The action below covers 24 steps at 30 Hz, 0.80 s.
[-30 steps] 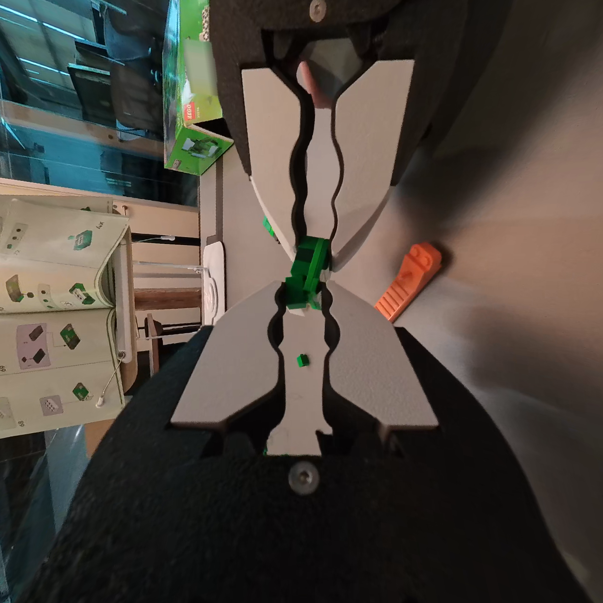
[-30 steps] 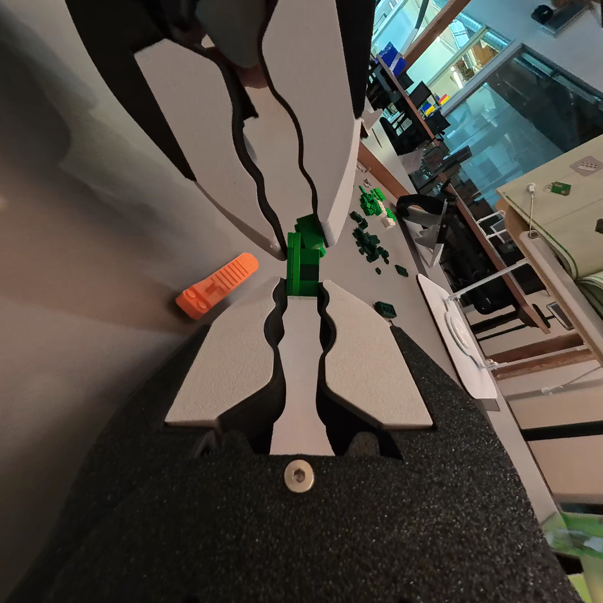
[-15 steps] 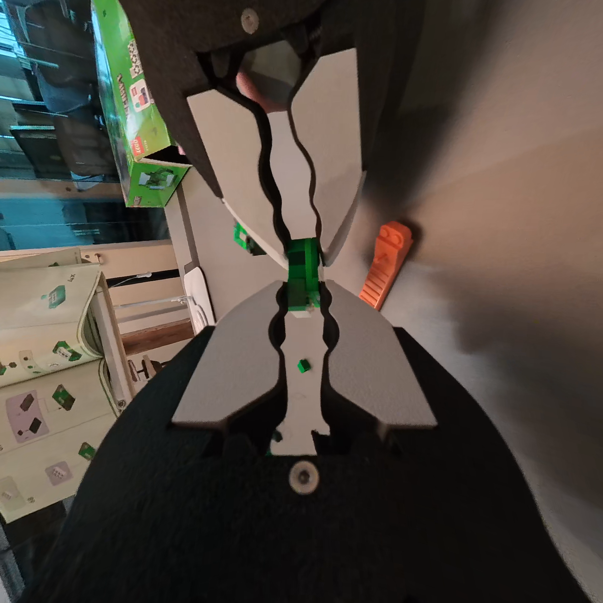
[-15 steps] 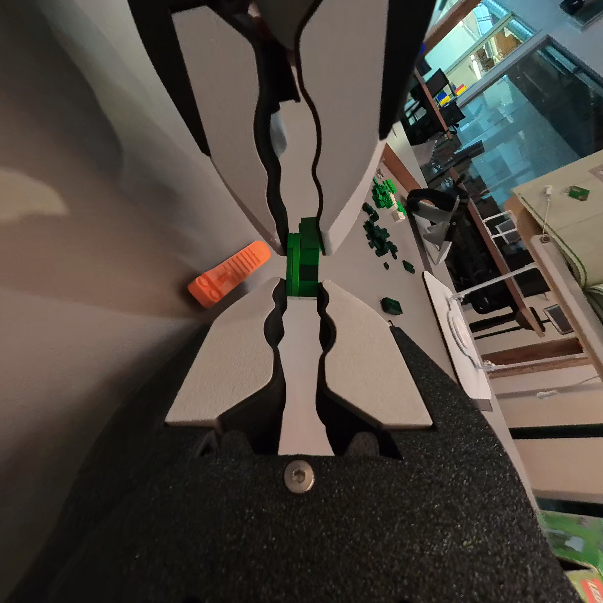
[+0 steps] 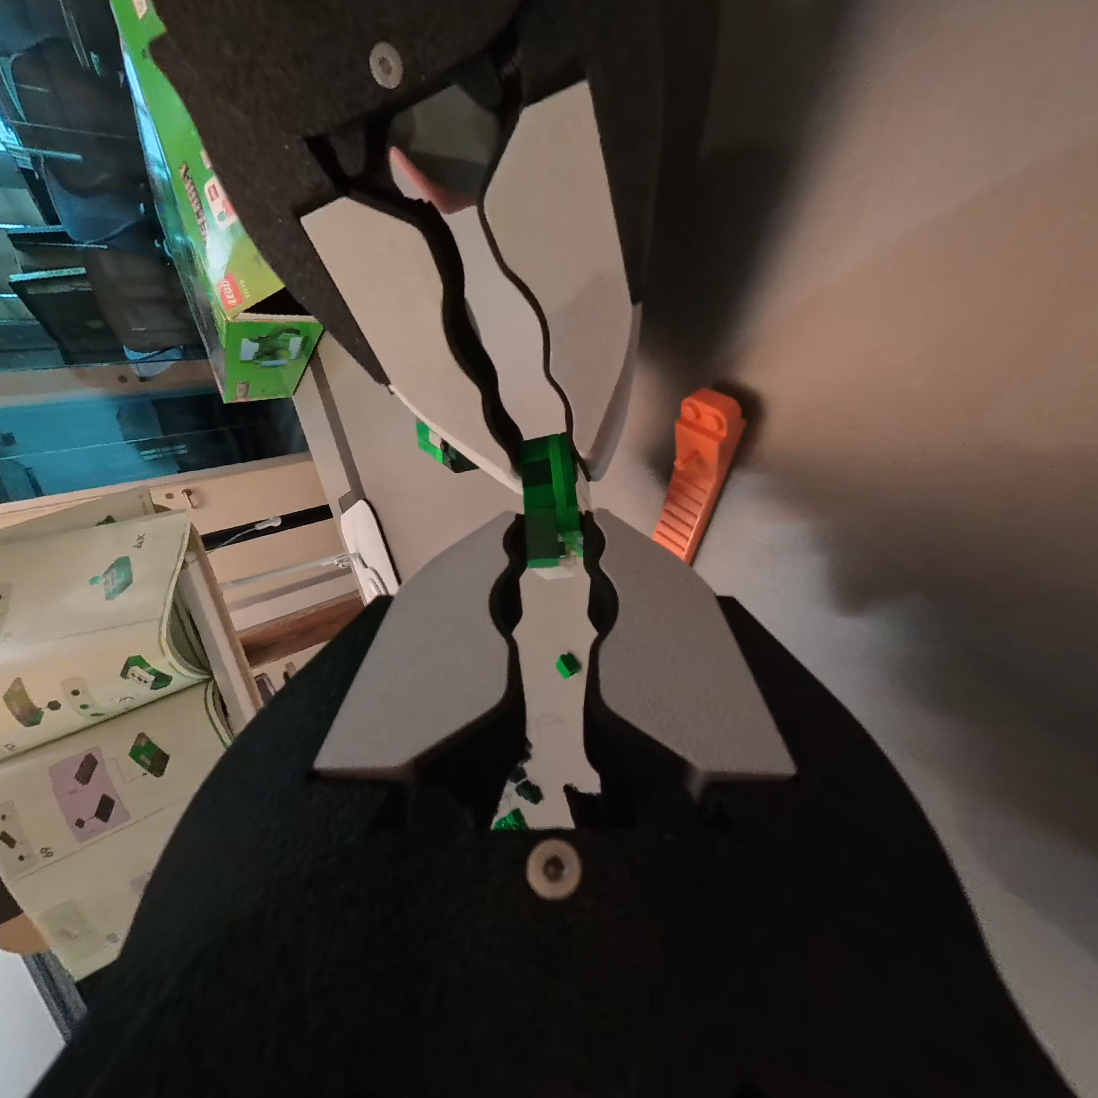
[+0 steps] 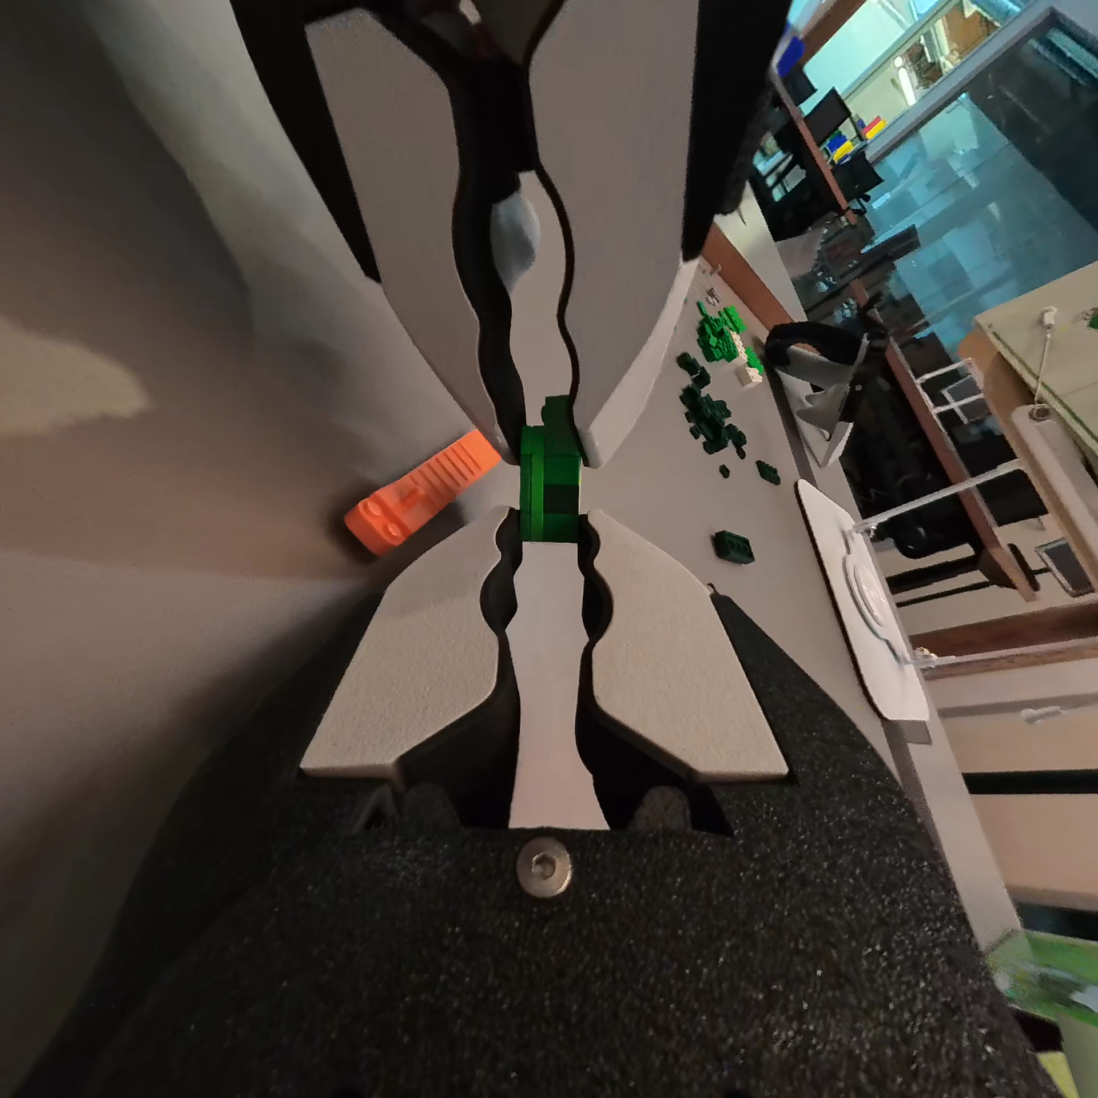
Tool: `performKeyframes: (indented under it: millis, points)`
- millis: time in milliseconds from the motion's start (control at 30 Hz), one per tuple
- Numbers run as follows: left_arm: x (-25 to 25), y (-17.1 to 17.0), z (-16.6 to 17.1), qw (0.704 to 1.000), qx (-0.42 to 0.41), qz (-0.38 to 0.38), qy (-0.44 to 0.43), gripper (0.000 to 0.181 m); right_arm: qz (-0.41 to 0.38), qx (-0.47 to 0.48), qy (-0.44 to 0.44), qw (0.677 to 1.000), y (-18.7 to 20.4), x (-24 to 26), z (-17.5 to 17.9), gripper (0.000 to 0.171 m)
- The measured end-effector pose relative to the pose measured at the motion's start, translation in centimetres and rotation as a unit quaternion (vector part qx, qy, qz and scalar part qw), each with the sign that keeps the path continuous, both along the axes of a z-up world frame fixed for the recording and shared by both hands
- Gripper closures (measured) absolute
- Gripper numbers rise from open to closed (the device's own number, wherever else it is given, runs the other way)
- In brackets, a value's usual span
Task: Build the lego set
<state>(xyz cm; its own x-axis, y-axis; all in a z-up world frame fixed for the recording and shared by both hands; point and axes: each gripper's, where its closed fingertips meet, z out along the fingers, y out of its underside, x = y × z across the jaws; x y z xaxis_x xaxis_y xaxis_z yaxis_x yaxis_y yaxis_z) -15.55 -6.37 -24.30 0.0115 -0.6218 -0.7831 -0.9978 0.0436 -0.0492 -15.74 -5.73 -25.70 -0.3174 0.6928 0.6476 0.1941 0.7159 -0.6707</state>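
Left tool [image 5: 549, 523] and right tool [image 6: 549, 520] meet tip to tip, both pinching one small green plastic brick assembly [image 6: 549, 493]; an orange ridged plastic brick separator [image 6: 416, 502] lies just beyond, seemingly on the grey worktop [image 6: 148, 624].

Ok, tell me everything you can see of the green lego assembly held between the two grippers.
The green lego assembly is a small stack of plastic bricks in bright and dark green, with a round-edged bright green plate on one face and a whitish piece at one end. It hangs above the grey table, clear of the orange brick separator. The right gripper is shut on its near end in the right wrist view, and the left gripper is shut on the opposite end, tips almost meeting.
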Motion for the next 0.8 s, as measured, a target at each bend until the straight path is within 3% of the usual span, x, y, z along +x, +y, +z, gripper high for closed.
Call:
performKeyframes:
  millis: [233,800]
  points:
    - [0.1,-0.1,0.0,1.0,-0.003,-0.011,-0.005,0.162,0.01,-0.018,-0.008,1.0,-0.2,0.1,0.0,0.153]
    - [-0.1,0.8,0.1,0.993,0.001,0.056,-0.104,0.158,0.002,-0.021,0.015,1.0,0.0,-0.1,0.8,0.154]
